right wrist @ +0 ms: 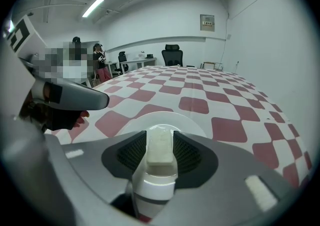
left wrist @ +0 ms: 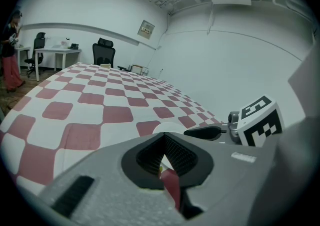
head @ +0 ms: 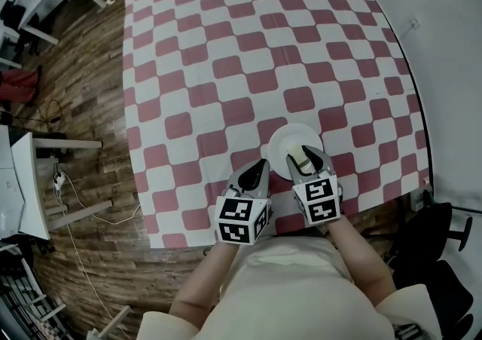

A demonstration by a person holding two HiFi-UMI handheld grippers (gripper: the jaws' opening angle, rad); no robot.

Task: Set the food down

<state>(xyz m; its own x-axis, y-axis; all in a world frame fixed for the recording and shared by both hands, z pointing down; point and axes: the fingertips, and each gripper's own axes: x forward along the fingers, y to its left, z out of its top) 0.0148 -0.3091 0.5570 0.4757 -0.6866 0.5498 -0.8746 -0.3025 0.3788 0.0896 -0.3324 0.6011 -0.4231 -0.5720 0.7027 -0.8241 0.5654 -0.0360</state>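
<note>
Covering the table, a checked cloth [head: 226,67] in red and white is seen in the head view, with wooden floor [head: 83,90] to its left. Both grippers are held at the near edge of the cloth, side by side and close together.

1. Left gripper [head: 261,166]: the jaws are pressed together at their tips, and nothing is gripped between them. The gripper is positioned just left of the plate, low over the cloth.

2. Plate [head: 290,135]: a round white plate is placed on the cloth near its near right corner, directly ahead of the right gripper.

3. Right gripper [right wrist: 160,137]: the jaws are closed on the food [right wrist: 160,151], a pale rectangular block that is pinched by its two long sides. The food is held over the near part of the plate. Whether it is touching the plate cannot be determined.

A black chair [head: 433,233] is located at the far right, beyond the cloth's edge.
</note>
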